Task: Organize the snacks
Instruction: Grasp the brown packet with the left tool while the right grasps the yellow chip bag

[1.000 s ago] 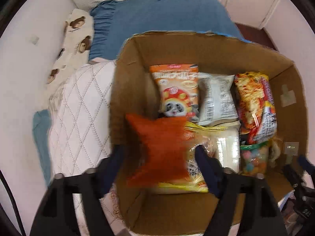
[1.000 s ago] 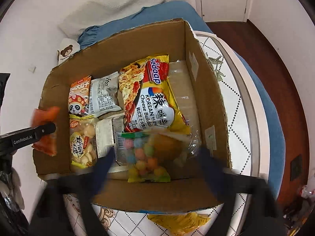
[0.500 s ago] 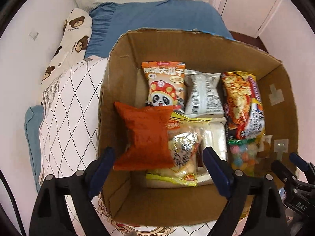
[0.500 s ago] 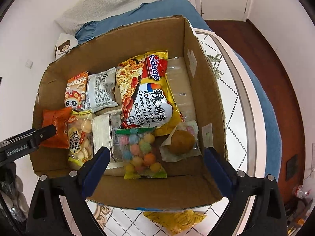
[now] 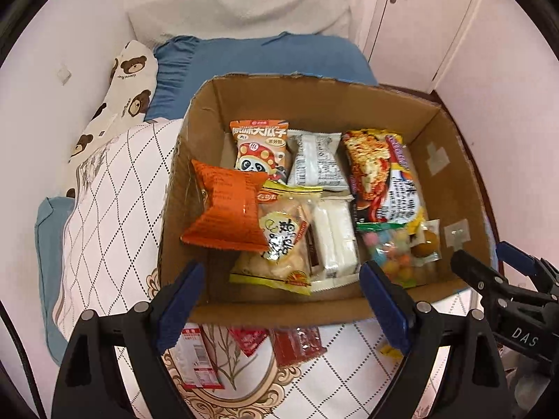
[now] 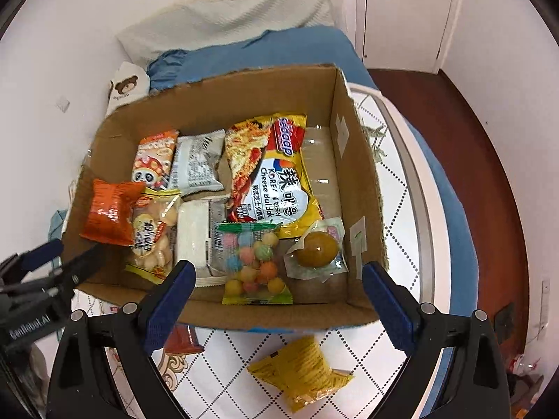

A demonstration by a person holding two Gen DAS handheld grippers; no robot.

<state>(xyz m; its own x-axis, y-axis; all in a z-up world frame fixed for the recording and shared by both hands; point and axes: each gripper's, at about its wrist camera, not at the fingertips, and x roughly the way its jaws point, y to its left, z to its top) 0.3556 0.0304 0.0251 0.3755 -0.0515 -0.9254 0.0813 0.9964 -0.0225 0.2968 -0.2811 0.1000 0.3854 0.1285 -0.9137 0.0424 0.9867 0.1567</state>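
Right wrist view: cardboard box [image 6: 353,174] sitting on the quilt [image 6: 394,188], holding a noodle pack [image 6: 279,174] reading "Sedaap… Korean Cheese Buldak", a panda packet [image 6: 153,162], candy balls [image 6: 253,265] and an orange pouch [image 6: 110,211]. Yellow packet [image 6: 304,372] lying outside, just before the box. Left gripper [image 5: 279,300] and right gripper [image 6: 276,298] both hovering spread wide, grasping nothing.

Cardboard box [image 5: 195,160]: plain brown. Orange packet [image 5: 227,209], near left, fine dark print. Panda packet [image 5: 260,152], far left: orange and white, red-hatted panda. Grey-white packet [image 5: 316,160] beside it. Noodle packet [image 6: 276,171]: yellow, red, white. Candy bag [image 6: 253,262]: green-edged, pastel balls. Quilt [image 5: 115,188]: white, dotted diamond grid. Pillow [image 5: 127,80]: cream, brown bears. Claw pads [image 5: 380,300]: blue.
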